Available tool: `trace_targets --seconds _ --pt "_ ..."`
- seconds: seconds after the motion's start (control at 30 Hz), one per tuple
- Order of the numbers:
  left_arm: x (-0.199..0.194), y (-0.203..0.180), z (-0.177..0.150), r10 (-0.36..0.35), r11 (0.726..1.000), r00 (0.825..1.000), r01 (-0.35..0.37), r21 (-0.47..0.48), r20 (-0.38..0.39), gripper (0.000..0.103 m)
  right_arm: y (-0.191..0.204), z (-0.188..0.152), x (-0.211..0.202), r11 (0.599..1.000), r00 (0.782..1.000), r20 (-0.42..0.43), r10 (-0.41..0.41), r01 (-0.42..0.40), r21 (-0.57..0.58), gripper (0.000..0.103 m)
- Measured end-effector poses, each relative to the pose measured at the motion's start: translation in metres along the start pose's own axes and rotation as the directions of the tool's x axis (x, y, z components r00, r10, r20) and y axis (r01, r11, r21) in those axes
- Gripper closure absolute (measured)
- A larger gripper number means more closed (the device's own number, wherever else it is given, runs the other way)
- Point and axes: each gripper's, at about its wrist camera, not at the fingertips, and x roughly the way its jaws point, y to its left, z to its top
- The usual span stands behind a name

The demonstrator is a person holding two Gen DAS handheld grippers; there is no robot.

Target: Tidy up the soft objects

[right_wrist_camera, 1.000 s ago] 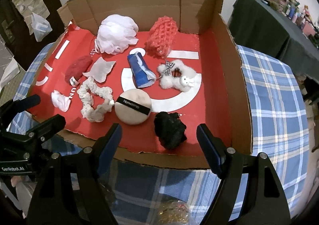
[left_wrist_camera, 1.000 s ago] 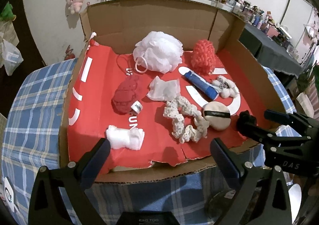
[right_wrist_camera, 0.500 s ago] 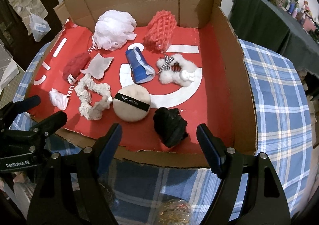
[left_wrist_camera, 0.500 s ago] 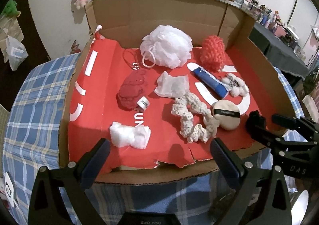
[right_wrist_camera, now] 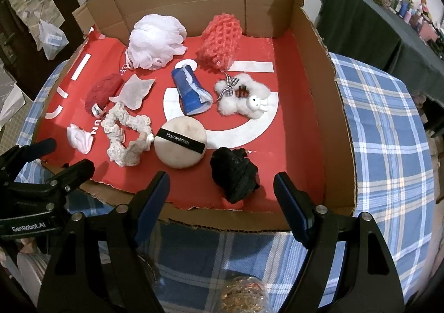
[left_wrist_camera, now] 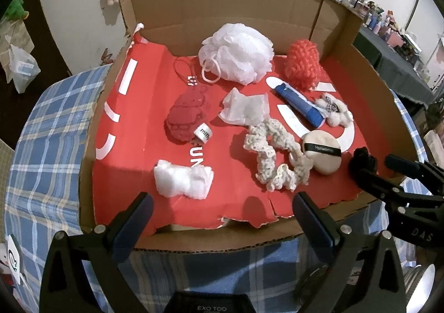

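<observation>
My left gripper (left_wrist_camera: 222, 210) stands with its jaws wide apart and nothing between them, low in the left wrist frame, over the near edge of the cardboard box (left_wrist_camera: 222, 7). Just above its left finger lies a white cotton wad (left_wrist_camera: 183, 178) on the red liner (left_wrist_camera: 133, 157). My right gripper (right_wrist_camera: 222, 188) is likewise spread and empty at the bottom of the right wrist frame, with a black scrunchie (right_wrist_camera: 234, 174) lying on the liner just past its tips, between the two fingers but not touched.

Further out, at the centre of the right wrist frame, sits a round beige powder puff (right_wrist_camera: 180, 145) with a black band, touching a cream crocheted scrunchie (right_wrist_camera: 125, 138) on its left. Above them lie a blue tube (right_wrist_camera: 191, 91), a fluffy white bunny charm (right_wrist_camera: 244, 98) to its right, a thin white cloth (right_wrist_camera: 134, 91) and a dark red knitted piece (right_wrist_camera: 104, 91) to its left. Toward the back wall, in the upper part of the frame, rest a white mesh bath pouf (right_wrist_camera: 156, 42) and a coral knitted pouch (right_wrist_camera: 219, 42). The box stands on a blue plaid tablecloth (right_wrist_camera: 388, 132).
</observation>
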Motion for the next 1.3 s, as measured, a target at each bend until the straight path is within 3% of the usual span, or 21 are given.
trace_targets --seconds 1.3 --pt "-0.0047 -0.0024 -0.0037 0.009 1.0 1.0 -0.009 0.019 0.025 0.001 0.0005 -0.0027 -0.0018 1.0 1.0 0.005 -0.001 0.001 0.003 0.026"
